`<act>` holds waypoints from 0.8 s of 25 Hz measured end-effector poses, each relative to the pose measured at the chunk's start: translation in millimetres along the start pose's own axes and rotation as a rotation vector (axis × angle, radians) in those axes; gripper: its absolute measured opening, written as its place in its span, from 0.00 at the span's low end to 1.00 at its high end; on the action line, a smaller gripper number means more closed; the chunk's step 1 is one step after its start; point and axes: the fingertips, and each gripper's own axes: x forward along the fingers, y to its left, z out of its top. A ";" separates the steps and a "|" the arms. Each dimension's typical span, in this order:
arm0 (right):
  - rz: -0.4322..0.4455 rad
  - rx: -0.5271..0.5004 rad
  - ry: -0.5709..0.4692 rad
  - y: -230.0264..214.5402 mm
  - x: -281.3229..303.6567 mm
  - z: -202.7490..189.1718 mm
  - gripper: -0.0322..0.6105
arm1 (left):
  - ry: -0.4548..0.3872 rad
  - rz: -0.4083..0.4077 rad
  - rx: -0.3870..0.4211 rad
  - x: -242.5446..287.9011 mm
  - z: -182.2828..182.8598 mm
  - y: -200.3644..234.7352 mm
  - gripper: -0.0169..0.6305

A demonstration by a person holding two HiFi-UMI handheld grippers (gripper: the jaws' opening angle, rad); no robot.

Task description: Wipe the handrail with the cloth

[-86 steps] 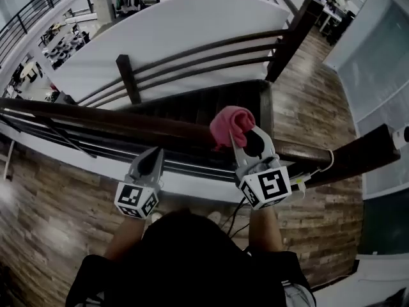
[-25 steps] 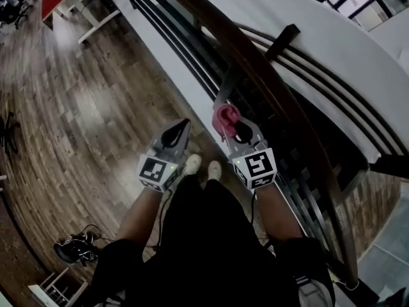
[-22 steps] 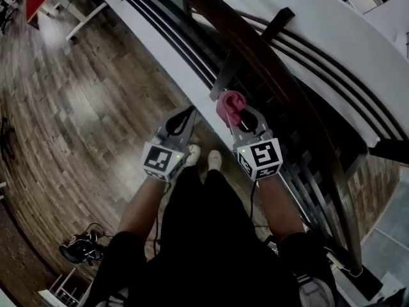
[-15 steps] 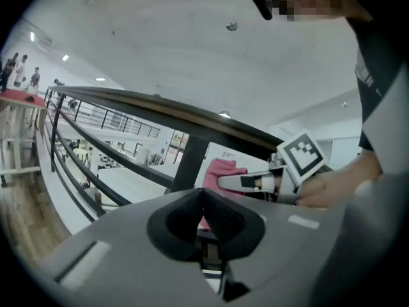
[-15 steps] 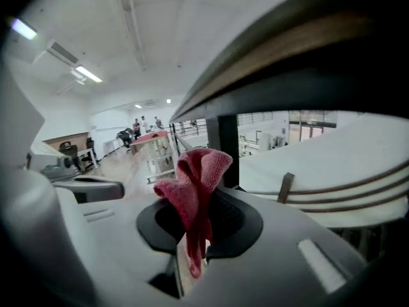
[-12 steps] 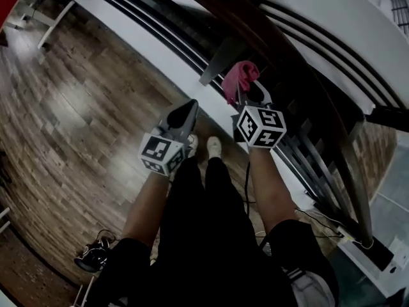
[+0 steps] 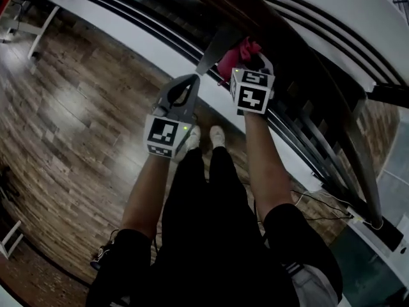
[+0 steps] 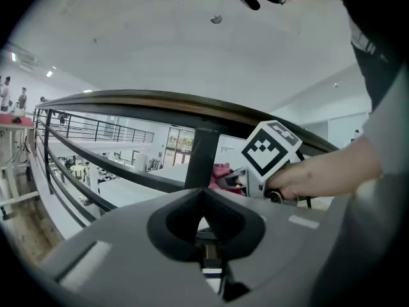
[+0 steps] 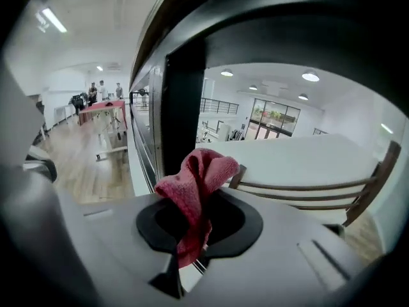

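Cloth (image 9: 195,187), pink and bunched, is pinched tight in the right gripper (image 7: 249,61), whose jaws are clamped on its lower end. It's up under the dark wooden handrail (image 7: 225,0), just right of a black post (image 9: 182,107). It looks a touch short of the wood, though that's hard to call. The left gripper (image 7: 184,93) hangs to the left, jaws pressed together on nothing, apart from the rail.

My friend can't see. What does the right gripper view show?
The right gripper is shut on a pink cloth, which bunches up beneath the dark handrail. A dark post stands behind the cloth, with wooden floor to the left.
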 end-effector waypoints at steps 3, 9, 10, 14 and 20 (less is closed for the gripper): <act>-0.003 -0.083 0.033 4.5 2.9 -1.8 0.13 | 0.025 -0.012 -0.011 4.6 -6.5 -4.6 0.02; -0.040 -0.148 0.046 -8.3 -9.9 -17.2 0.13 | 0.089 -0.046 -0.034 12.8 -21.5 -16.7 0.02; -0.041 -0.145 0.049 -11.6 -12.8 -19.3 0.13 | 0.091 -0.053 -0.036 12.5 -20.9 -19.7 0.02; -0.025 -0.078 0.066 -20.9 -16.1 -28.6 0.13 | 0.070 -0.083 0.011 12.3 -10.4 -27.0 0.02; -0.051 -0.097 0.096 -35.3 -29.5 -44.0 0.13 | 0.102 -0.116 0.031 19.2 -12.4 -43.9 0.02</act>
